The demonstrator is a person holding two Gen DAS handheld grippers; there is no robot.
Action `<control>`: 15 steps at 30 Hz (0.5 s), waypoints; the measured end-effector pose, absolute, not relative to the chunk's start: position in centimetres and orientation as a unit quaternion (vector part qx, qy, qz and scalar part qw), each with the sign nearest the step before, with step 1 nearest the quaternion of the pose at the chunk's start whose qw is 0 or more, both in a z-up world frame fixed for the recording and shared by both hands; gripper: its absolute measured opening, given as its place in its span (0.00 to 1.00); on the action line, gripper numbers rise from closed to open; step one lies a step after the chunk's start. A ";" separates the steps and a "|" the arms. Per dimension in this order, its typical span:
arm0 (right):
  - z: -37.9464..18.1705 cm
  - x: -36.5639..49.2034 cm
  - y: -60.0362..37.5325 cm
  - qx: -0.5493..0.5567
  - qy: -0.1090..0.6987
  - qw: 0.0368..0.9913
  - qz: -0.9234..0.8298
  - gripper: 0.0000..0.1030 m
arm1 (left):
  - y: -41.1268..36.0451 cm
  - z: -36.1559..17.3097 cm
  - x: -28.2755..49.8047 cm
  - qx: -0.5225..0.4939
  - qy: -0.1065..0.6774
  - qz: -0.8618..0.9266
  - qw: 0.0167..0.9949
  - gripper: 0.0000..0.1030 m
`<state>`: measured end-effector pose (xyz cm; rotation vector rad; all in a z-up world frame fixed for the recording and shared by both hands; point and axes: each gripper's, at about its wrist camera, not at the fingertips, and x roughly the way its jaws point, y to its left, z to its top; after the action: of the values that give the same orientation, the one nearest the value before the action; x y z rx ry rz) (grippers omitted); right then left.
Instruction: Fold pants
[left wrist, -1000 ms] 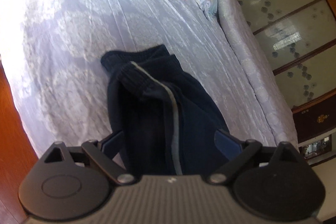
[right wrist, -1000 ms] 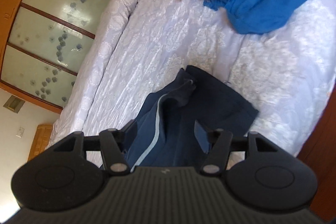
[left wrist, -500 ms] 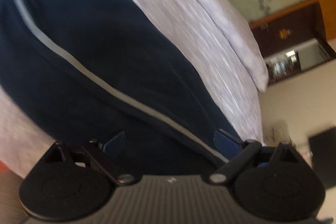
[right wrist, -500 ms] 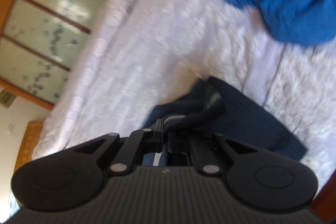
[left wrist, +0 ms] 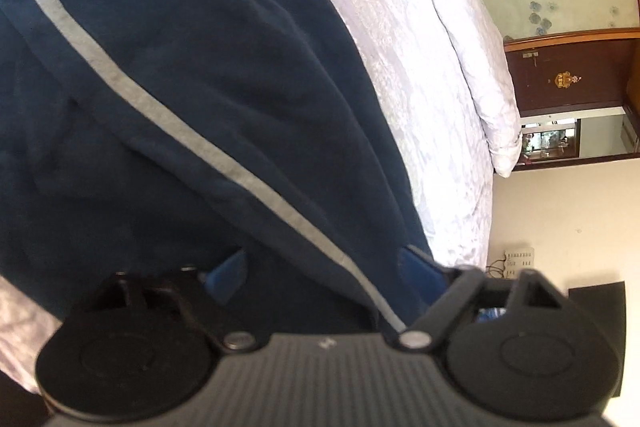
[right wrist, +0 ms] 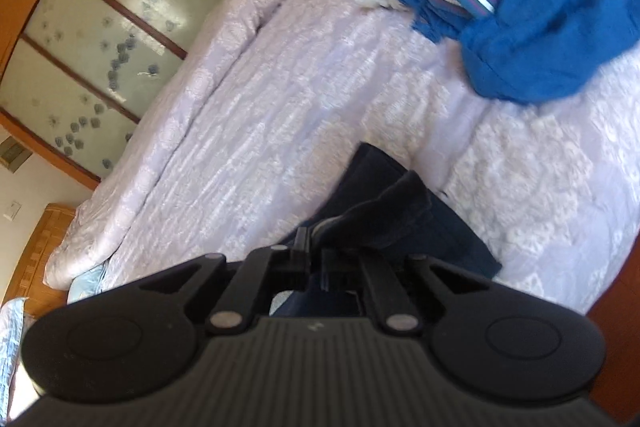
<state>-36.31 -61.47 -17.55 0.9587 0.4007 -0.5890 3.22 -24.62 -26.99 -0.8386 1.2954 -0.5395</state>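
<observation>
Dark navy pants [left wrist: 192,75] with a grey side stripe [left wrist: 120,83] lie on the lilac bedspread [left wrist: 400,39] and fill most of the left wrist view. My left gripper [left wrist: 324,267] is open, its blue-padded fingers [left wrist: 416,267] spread with the pants fabric lying between them. In the right wrist view my right gripper [right wrist: 316,259] is shut on a bunched edge of the pants [right wrist: 384,211], holding it just above the bedspread [right wrist: 280,115].
A pile of blue and grey clothes [right wrist: 520,7] lies at the far end of the bed. A rolled lilac quilt [right wrist: 192,99] runs along the bed's far side, beside a wardrobe with frosted glass doors [right wrist: 100,27]. A dark wooden door [left wrist: 568,75] is beyond.
The right gripper closed on the pants edge and lifted it. The left gripper swung down close over the pants, staying open.
</observation>
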 end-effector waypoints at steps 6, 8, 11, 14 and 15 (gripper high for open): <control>-16.3 -36.1 -61.0 0.432 0.181 0.841 -0.271 0.09 | -27.2 -26.9 3.5 -0.364 0.591 -0.224 0.684 0.64; -16.1 -36.3 -60.7 0.428 0.175 0.845 -0.270 0.10 | -27.9 -26.7 3.7 -0.363 0.587 -0.215 0.691 0.62; -15.9 -36.2 -60.6 0.423 0.170 0.848 -0.270 0.09 | -28.1 -27.4 4.6 -0.360 0.581 -0.219 0.697 0.08; -15.7 -36.2 -60.6 0.421 0.166 0.849 -0.272 0.08 | -27.0 -27.2 5.0 -0.396 0.571 -0.222 0.684 0.06; -15.6 -36.2 -60.6 0.422 0.167 0.848 -0.273 0.08 | -26.7 -26.5 4.9 -0.396 0.567 -0.229 0.685 0.05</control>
<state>-36.23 -60.63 -15.59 0.8903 0.3528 -0.5761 4.87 -26.75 -26.46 -0.8879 1.2699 -0.5141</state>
